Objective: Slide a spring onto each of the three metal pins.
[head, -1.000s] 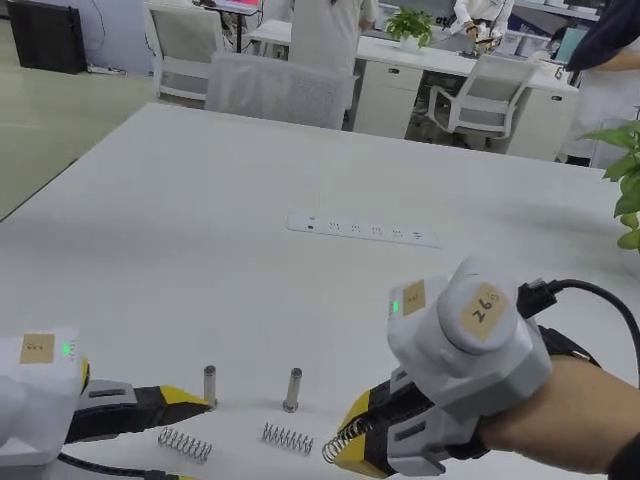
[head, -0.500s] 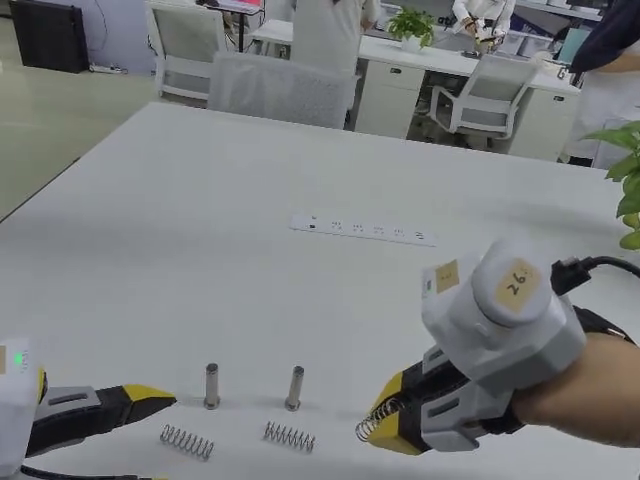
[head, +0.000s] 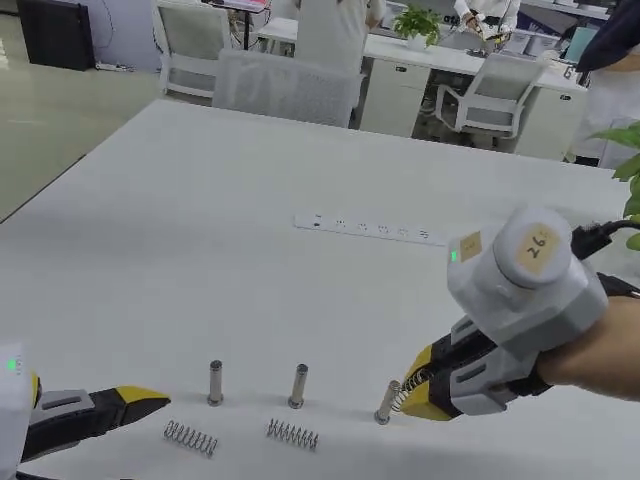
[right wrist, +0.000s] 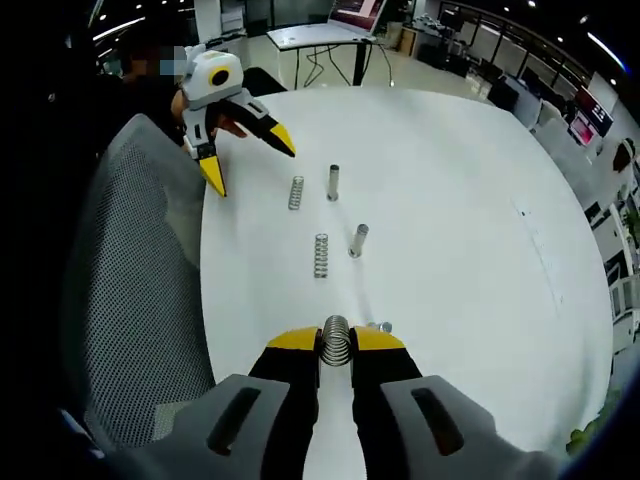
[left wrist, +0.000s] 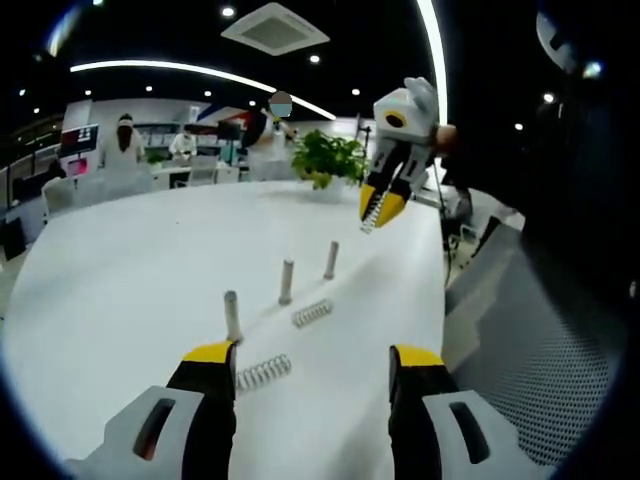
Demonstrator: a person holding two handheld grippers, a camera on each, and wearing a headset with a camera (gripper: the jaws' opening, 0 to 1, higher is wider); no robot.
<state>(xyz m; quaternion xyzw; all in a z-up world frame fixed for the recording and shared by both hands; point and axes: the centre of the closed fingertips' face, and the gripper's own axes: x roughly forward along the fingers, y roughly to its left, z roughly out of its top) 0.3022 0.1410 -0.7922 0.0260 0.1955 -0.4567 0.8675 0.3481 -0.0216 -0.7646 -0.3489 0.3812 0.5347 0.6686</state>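
Note:
Three short metal pins stand upright in a row near the table's front: left pin (head: 215, 383), middle pin (head: 299, 386), right pin (head: 384, 402). My right gripper (head: 412, 390) is shut on a spring (head: 402, 396), holding it level, its free end beside the top of the right pin. From the right gripper view the held spring (right wrist: 335, 340) points forward, with the right pin (right wrist: 380, 326) just past the jaws. Two loose springs (head: 190, 438) (head: 292, 433) lie in front of the left and middle pins. My left gripper (left wrist: 312, 360) stands open near the left pin (left wrist: 232, 315), holding nothing.
A white power strip (head: 368, 229) lies across the table's middle. Office chairs (head: 285, 88) and desks stand beyond the far edge, and a leafy plant (head: 628, 165) is at the right. The white table (head: 200, 220) stretches wide behind the pins.
My right gripper has carried the spring to the right and a little away, uncovering the right pin; the spring's end now sits by that pin. The left gripper drew back to the left.

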